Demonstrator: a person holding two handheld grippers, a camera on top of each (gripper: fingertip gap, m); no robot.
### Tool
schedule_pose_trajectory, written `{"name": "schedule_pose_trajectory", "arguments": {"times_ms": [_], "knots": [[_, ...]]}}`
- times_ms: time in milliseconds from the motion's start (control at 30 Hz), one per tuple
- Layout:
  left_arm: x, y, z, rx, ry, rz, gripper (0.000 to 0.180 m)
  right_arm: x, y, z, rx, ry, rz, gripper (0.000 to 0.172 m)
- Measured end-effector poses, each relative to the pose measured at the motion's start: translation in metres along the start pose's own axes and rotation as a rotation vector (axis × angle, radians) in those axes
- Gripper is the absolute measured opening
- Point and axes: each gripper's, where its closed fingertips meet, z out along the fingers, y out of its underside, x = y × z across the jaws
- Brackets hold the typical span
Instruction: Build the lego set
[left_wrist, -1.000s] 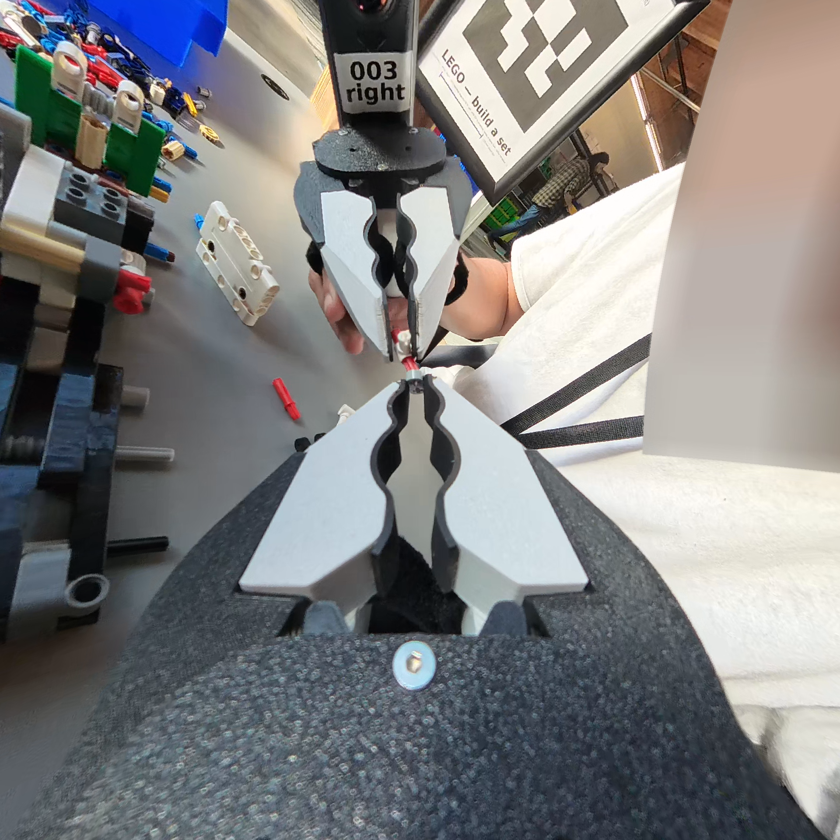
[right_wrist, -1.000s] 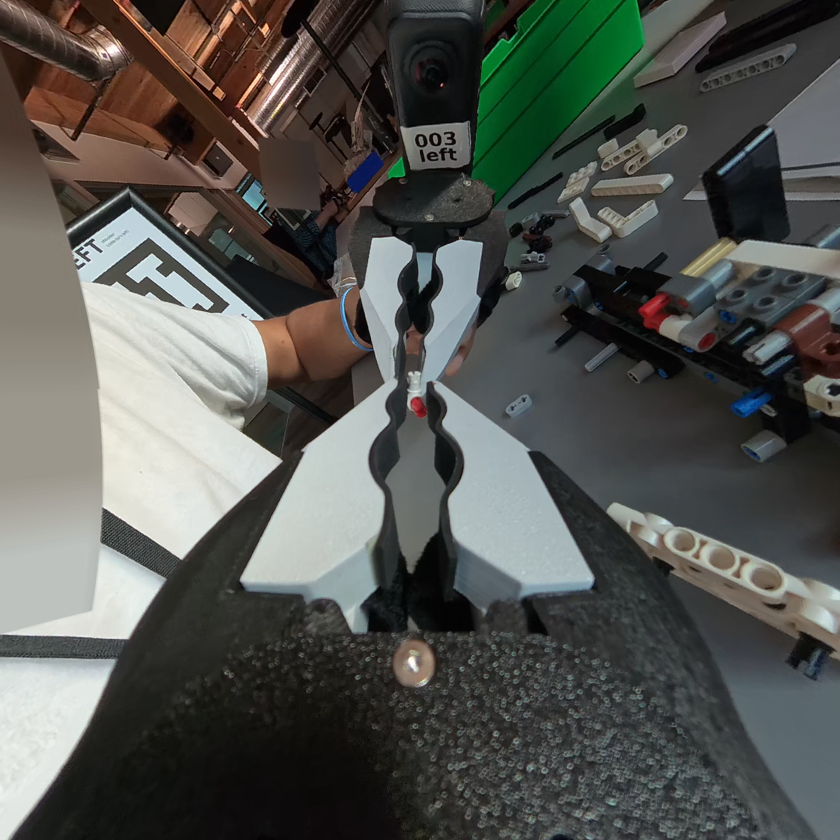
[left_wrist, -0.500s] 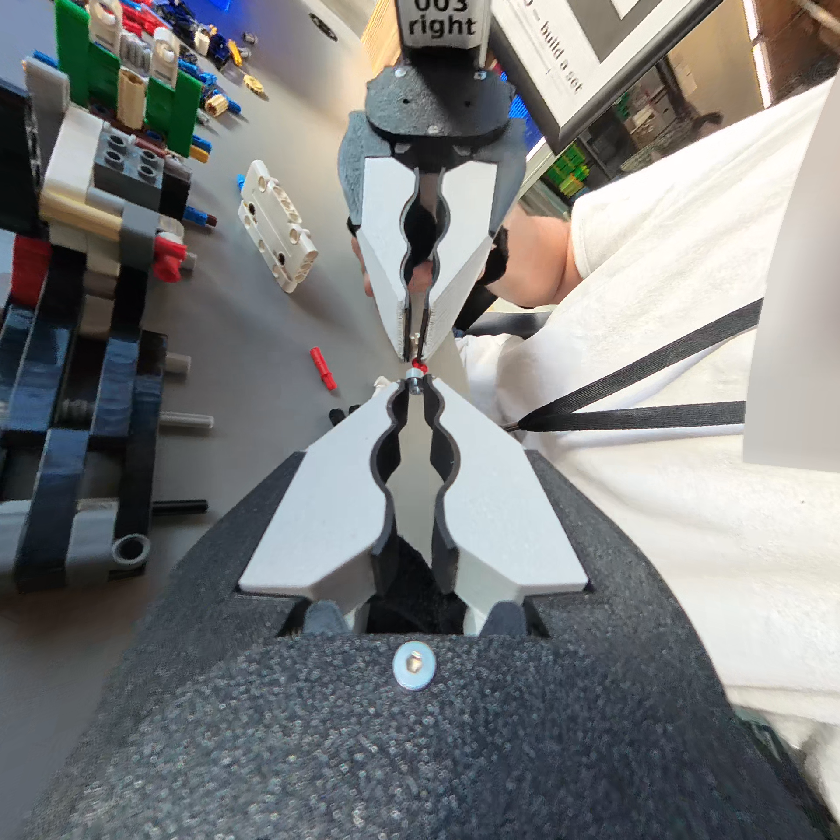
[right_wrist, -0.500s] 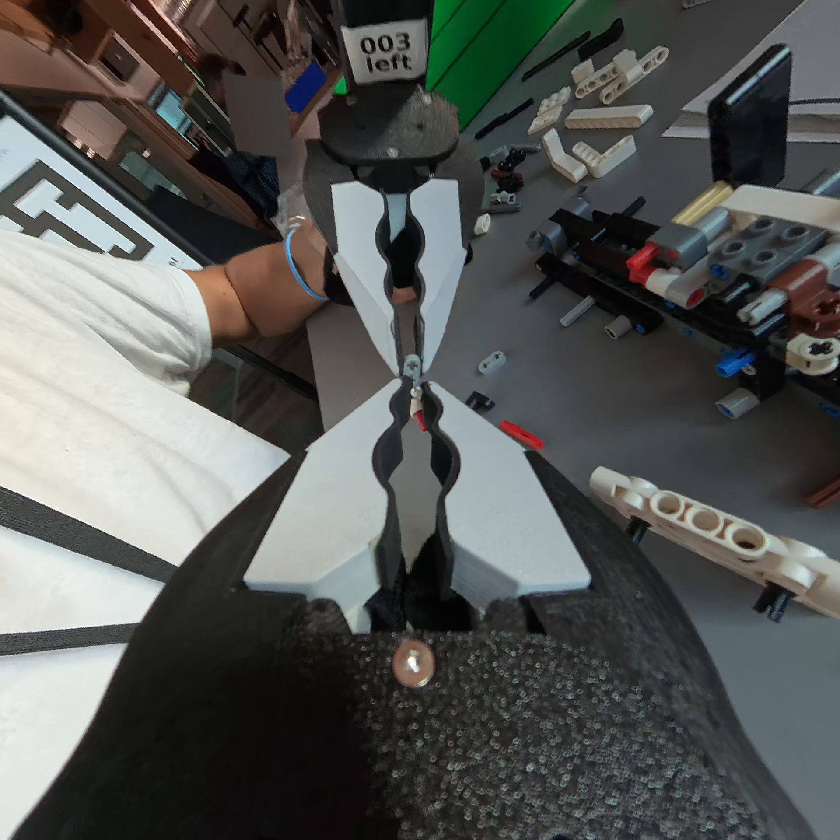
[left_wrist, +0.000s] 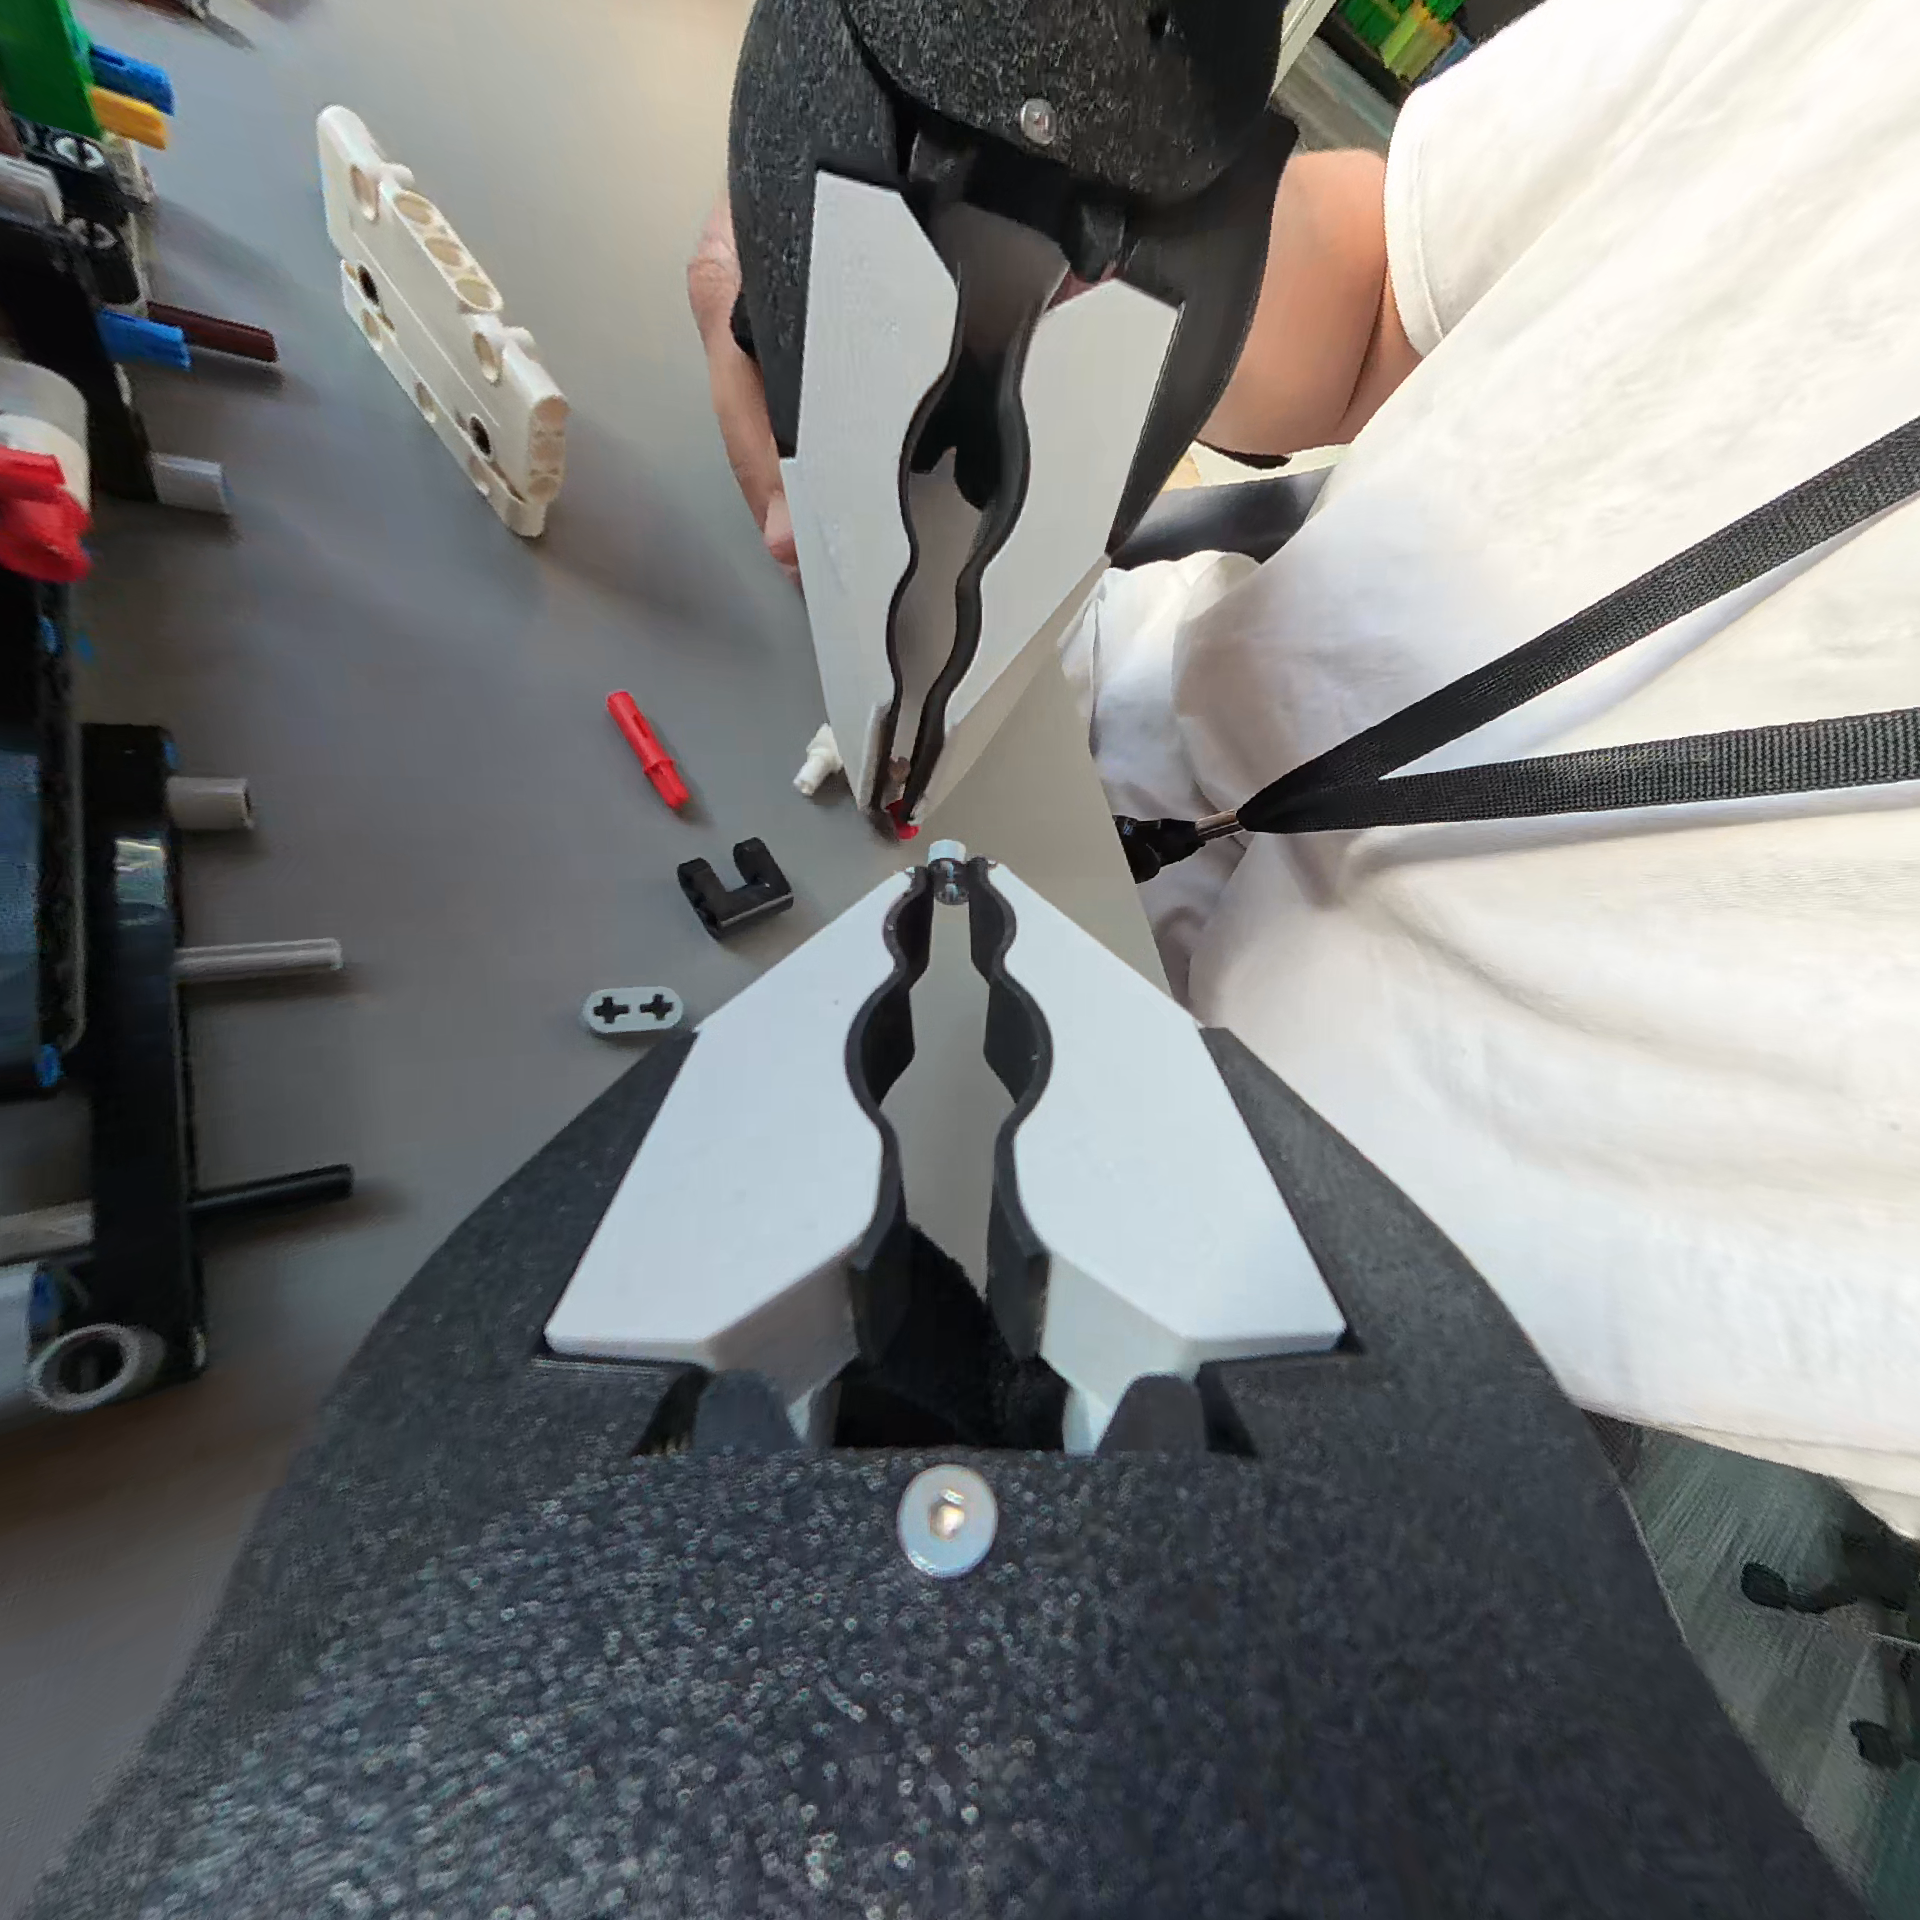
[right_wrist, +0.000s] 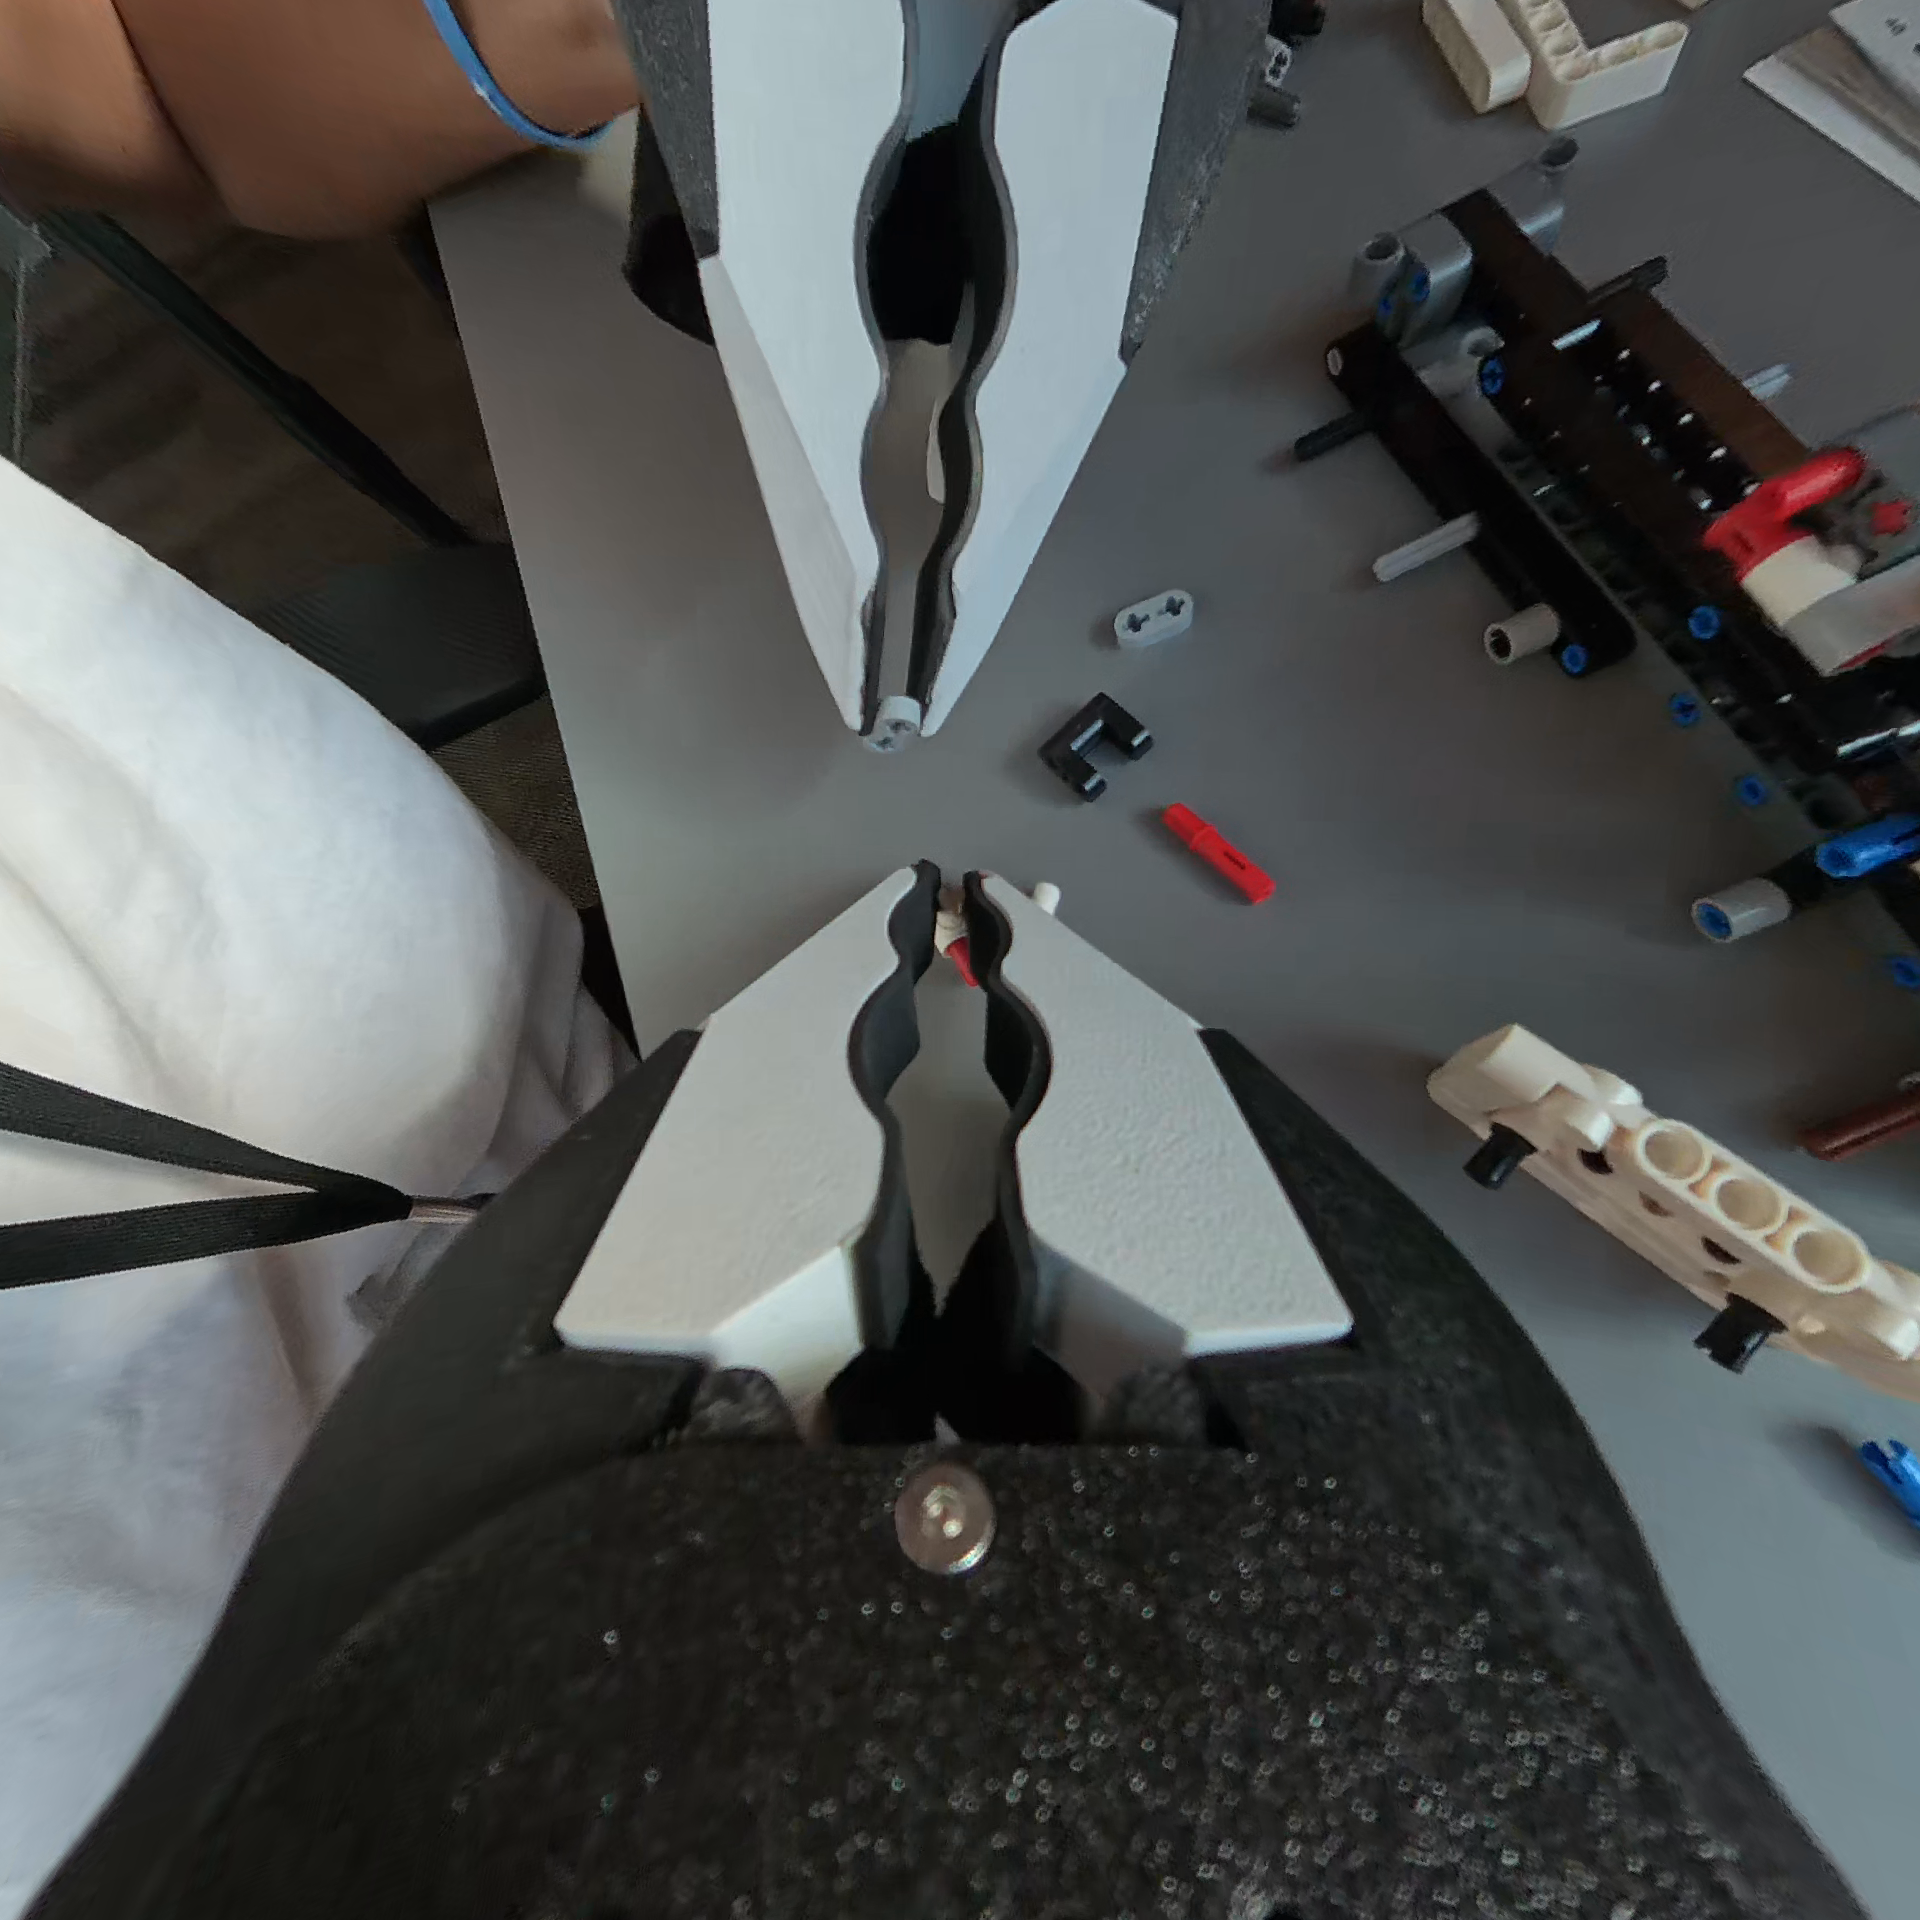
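Evidently the left gripper (left_wrist: 948, 878) pinches a tiny grey bush (right_wrist: 896, 717) at its very tips, while just opposite, not touching, the right gripper (right_wrist: 951, 883) clamps a red-and-white pin (right_wrist: 954, 940) (both look light, stiff, slippery, best held mid-body).

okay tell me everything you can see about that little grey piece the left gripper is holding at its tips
The small light grey bush is a short round plastic collar with a cross-shaped hole in its end face. It is pinched at the very tips of the left gripper, black pads pressing on both sides, its end poking just past the fingertips. It is held above the grey table, touching nothing else. Its end faces the right gripper, which holds a small red and white pin; a clear gap separates the two parts.
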Motion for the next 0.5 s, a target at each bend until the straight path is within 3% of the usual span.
{"name": "schedule_pose_trajectory", "arguments": {"times_ms": [367, 500], "knots": [[0.001, 0.0, 0.001, -0.006, -0.007, 0.017, 0.004, -0.007, -0.002, -0.013, 0.064, -0.039, -0.14, 0.01], [0.001, 0.001, 0.002, -0.014, -0.007, 0.021, 0.004, -0.01, 0.005, -0.009, 0.009, -0.07, -0.171, 0.012]]}}
